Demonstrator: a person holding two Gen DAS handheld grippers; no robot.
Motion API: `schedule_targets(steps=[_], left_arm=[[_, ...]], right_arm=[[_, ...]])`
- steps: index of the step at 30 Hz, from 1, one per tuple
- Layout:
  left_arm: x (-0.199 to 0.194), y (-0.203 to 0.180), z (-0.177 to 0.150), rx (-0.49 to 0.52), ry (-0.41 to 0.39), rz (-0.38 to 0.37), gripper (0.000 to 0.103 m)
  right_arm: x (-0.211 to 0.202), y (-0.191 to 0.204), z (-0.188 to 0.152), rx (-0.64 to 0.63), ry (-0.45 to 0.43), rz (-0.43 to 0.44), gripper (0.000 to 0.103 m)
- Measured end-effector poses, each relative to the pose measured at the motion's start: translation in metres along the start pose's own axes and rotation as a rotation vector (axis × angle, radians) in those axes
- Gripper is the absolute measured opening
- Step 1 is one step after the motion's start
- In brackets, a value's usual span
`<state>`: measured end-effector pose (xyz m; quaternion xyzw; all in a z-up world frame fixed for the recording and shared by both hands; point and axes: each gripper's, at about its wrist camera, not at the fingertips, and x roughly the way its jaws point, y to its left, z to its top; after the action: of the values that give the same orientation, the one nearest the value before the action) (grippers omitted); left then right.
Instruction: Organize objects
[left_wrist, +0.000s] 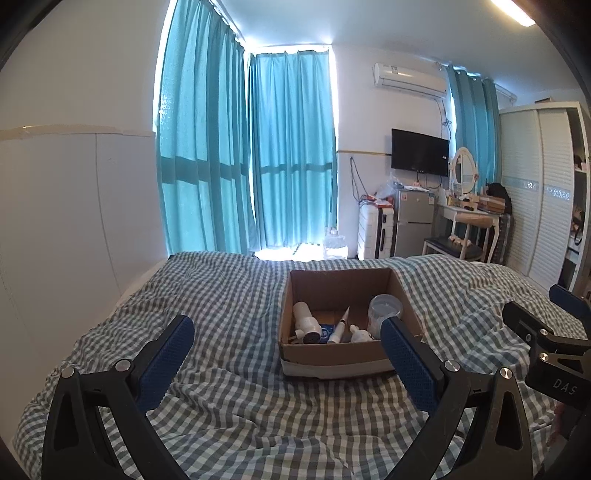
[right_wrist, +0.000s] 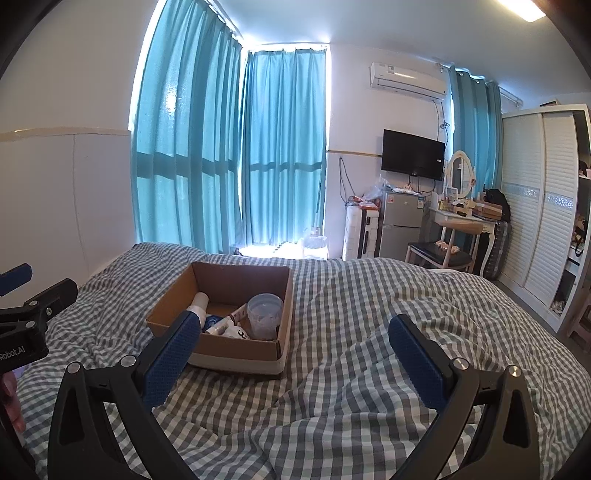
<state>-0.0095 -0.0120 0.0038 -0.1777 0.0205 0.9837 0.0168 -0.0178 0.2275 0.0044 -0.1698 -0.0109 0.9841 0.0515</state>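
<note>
Spreading wide and empty at the bottom of each view, the left gripper (left_wrist: 286, 328) and right gripper (right_wrist: 295, 328) hang above the checked bedspread (left_wrist: 229, 398). Beyond them, at frame centre in the left view and left of centre in the right, sits the box (left_wrist: 332, 358) holding a white bottle (left_wrist: 306, 320), a tube (left_wrist: 339, 326) and a clear jar (left_wrist: 384, 312). Farther back hang teal curtains (left_wrist: 243, 155), with a TV (left_wrist: 420, 152) at right.

A bed (left_wrist: 229, 413) with a grey checked cover fills the foreground. Behind it hang teal curtains (left_wrist: 291, 147). On the far wall are an air conditioner (left_wrist: 410, 79) and a television (left_wrist: 420, 152), above a small fridge (left_wrist: 412, 223) and a dressing table (left_wrist: 467, 214). A white wardrobe (left_wrist: 535, 192) stands at the right.
</note>
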Motion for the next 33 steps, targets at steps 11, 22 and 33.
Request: schedule_targets(steps=[11, 22, 33], left_arm=[[0.007, 0.000, -0.003, -0.001, 0.029, -0.012, 0.103], [0.009, -0.007, -0.004, 0.017, 0.044, -0.023, 0.103], [0.009, -0.006, -0.005, -0.001, 0.047, -0.022, 0.103]], right_arm=[[0.010, 0.004, -0.004, -0.011, 0.023, -0.018, 0.102], [0.012, 0.007, -0.007, -0.021, 0.035, -0.023, 0.102], [0.013, 0.008, -0.008, -0.029, 0.044, -0.031, 0.102]])
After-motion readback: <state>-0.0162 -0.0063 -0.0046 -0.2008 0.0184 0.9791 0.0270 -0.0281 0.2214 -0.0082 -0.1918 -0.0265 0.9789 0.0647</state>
